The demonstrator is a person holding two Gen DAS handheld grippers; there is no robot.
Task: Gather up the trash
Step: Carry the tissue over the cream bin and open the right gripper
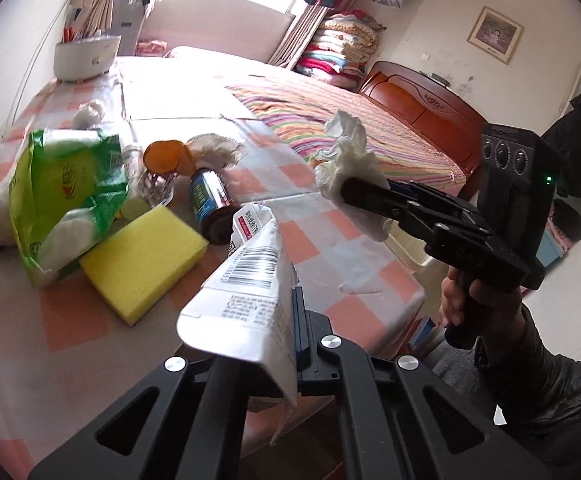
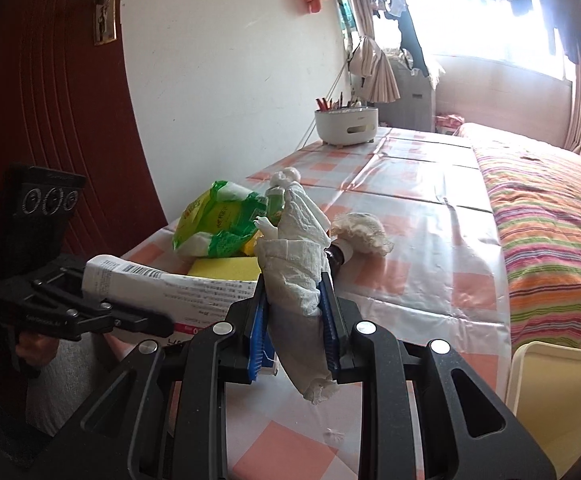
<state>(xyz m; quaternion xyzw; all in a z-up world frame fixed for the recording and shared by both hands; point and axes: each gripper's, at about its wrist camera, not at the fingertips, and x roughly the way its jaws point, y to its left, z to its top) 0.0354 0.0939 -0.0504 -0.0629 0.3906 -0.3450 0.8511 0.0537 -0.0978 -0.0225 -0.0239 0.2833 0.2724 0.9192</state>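
Note:
My left gripper (image 1: 290, 320) is shut on a flattened white carton (image 1: 250, 280) with a barcode, held above the checked tablecloth (image 1: 322, 248). The carton hides the fingertips. To its right, my right gripper (image 1: 348, 194) is shut on a crumpled white tissue (image 1: 346, 148), lifted off the table near the table's edge. In the right wrist view the tissue (image 2: 290, 256) is squeezed between the blue pads (image 2: 258, 332) of my right gripper (image 2: 294, 296). There my left gripper (image 2: 146, 320) comes in from the left with the carton (image 2: 162, 284).
On the table lie a green tissue packet (image 1: 66, 192), a yellow sponge (image 1: 142, 260), an orange-capped bottle (image 1: 166, 156), a dark jar (image 1: 210, 204) on its side and a lace cloth (image 1: 218, 148). A white pen holder (image 2: 346, 124) stands far back. A striped bed (image 2: 550, 220) and a cream bin (image 2: 550, 392) border the table.

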